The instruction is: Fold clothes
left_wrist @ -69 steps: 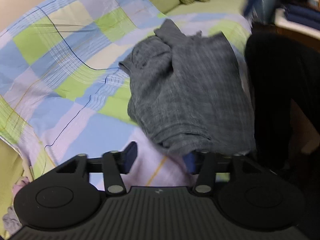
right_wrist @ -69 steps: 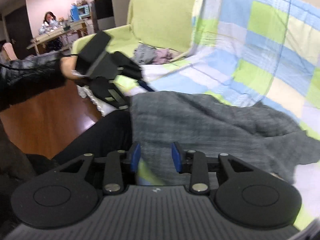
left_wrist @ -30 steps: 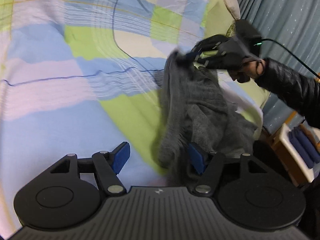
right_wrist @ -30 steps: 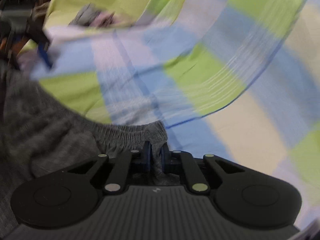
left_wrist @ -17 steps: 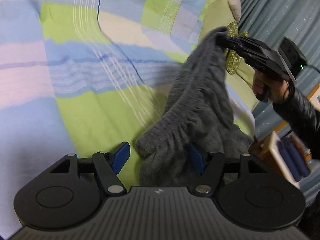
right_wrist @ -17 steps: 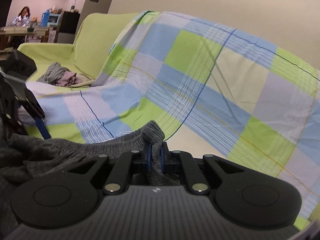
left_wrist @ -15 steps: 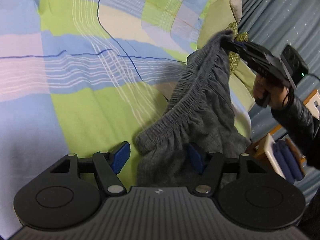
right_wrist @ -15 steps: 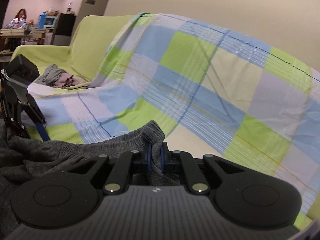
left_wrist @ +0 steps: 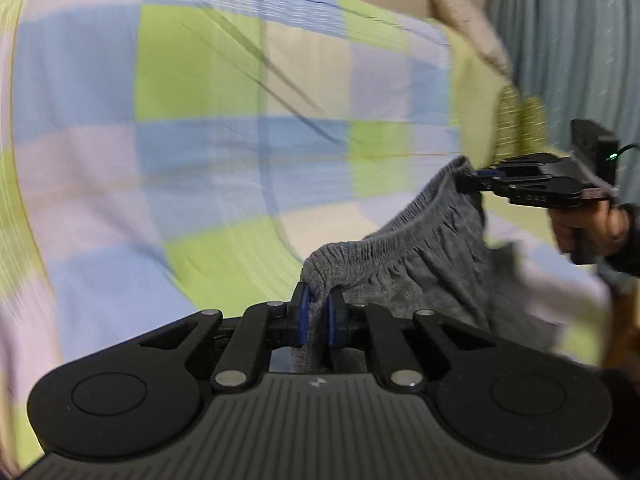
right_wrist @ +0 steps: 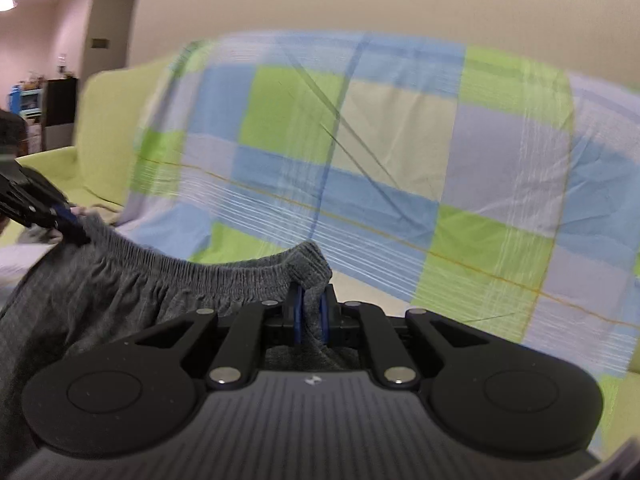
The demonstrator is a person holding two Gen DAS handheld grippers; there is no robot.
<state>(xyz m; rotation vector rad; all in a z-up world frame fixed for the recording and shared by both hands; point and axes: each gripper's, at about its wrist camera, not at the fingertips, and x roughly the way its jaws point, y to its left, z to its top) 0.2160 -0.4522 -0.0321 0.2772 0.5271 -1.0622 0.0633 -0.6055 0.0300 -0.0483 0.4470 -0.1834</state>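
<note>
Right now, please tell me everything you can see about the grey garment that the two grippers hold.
The grey garment looks like soft, heathered knit cloth with a gathered elastic waistband along its top edge. It is lifted in front of the checked sheet on the sofa, the waistband sagging a little between two grips. The left gripper is closing on one end of the band, with cloth between its blue pads; the right gripper is shut on the other end. The rest hangs down in loose folds; its lower part is hidden.
</note>
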